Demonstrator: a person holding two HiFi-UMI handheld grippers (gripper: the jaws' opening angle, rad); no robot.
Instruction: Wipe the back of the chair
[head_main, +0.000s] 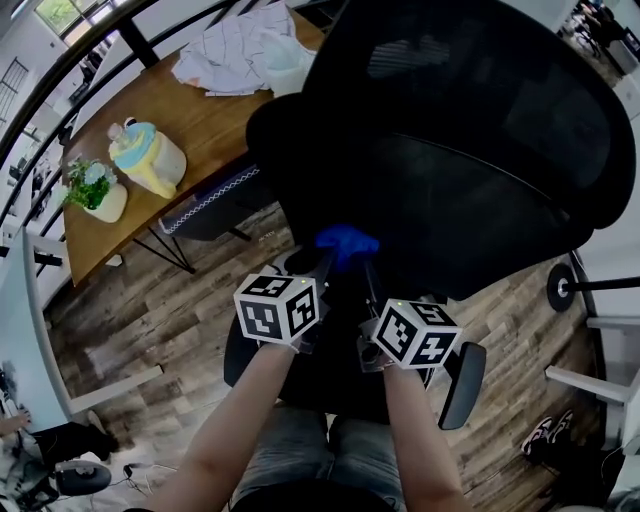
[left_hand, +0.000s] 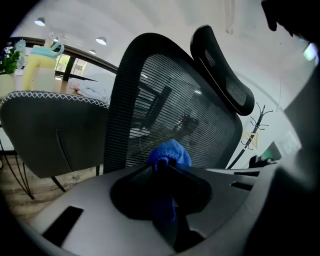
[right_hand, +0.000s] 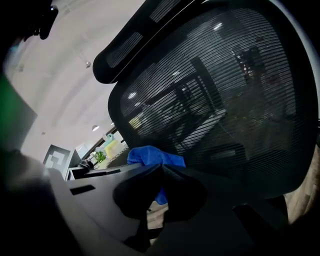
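Mesh chair back blocks straight ahead; grey chair crowds left; armrest close right; open floor lower left

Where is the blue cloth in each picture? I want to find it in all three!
Head view: the blue cloth is in the middle, against the lower part of the black mesh chair back.
Left gripper view: low in the middle, pinched between the fingers.
Right gripper view: a little left of the middle, bunched at the fingertips.
Shared landmark: the chair back is right behind the cloth in every view.
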